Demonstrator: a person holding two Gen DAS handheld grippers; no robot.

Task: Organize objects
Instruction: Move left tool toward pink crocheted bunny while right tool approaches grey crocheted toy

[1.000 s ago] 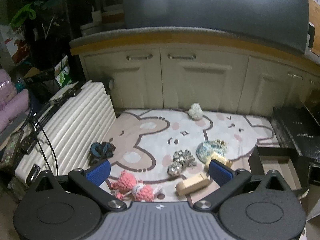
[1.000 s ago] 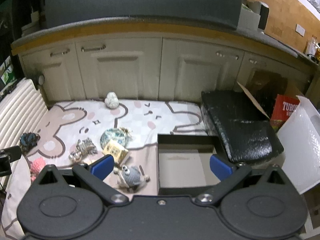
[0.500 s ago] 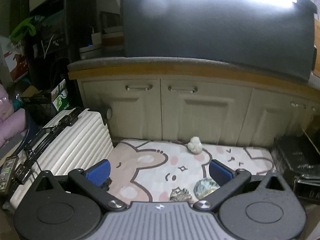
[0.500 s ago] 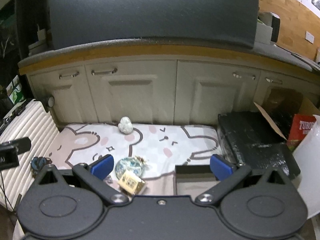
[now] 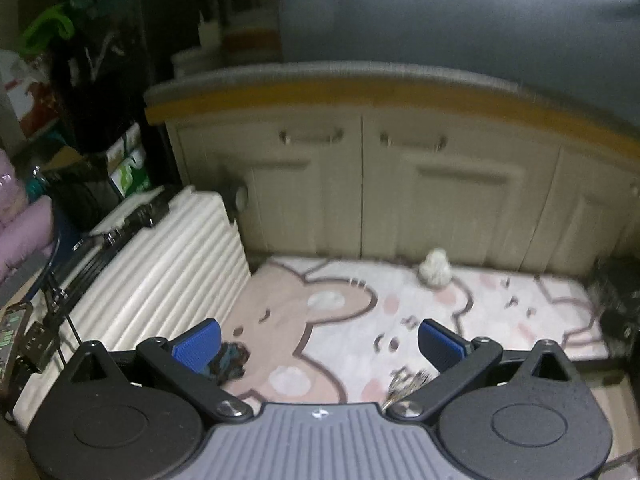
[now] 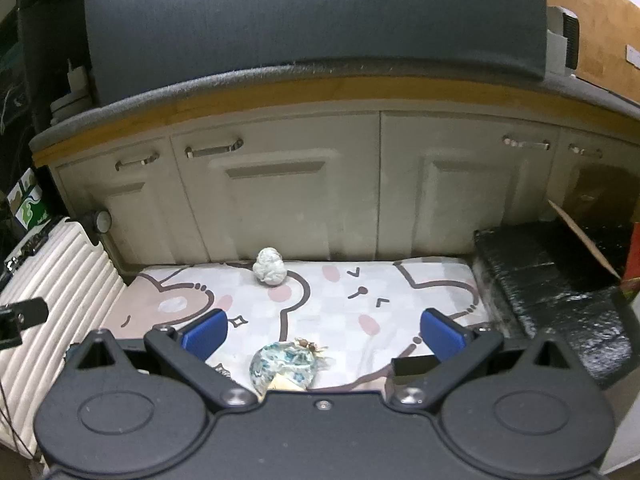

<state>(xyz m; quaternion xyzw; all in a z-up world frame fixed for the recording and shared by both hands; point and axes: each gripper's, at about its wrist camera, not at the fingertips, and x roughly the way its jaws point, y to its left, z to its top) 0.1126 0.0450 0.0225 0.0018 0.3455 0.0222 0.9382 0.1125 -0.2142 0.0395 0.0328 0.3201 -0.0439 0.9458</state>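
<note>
Two hand-held claws are seen from behind, pointed at a cartoon-rabbit floor mat (image 6: pixel 344 300) laid before cream cabinets (image 6: pixel 280 196). The left claw (image 5: pixel 318 340) is spread wide with nothing between its blue fingers; the right claw (image 6: pixel 324 332) is likewise released and empty. On the mat, a white crocheted ball (image 6: pixel 270 267) sits near the cabinets, a blue-green patterned pouch (image 6: pixel 286 364) lies close below the right claw, and a dark knitted item (image 5: pixel 230 364) rests just beside the left claw's left finger. A black box (image 6: pixel 412 364) is glimpsed at the mat's right edge; its contents are hidden. A ribbed white suitcase (image 5: pixel 160 280) is lying closed at the left.
</note>
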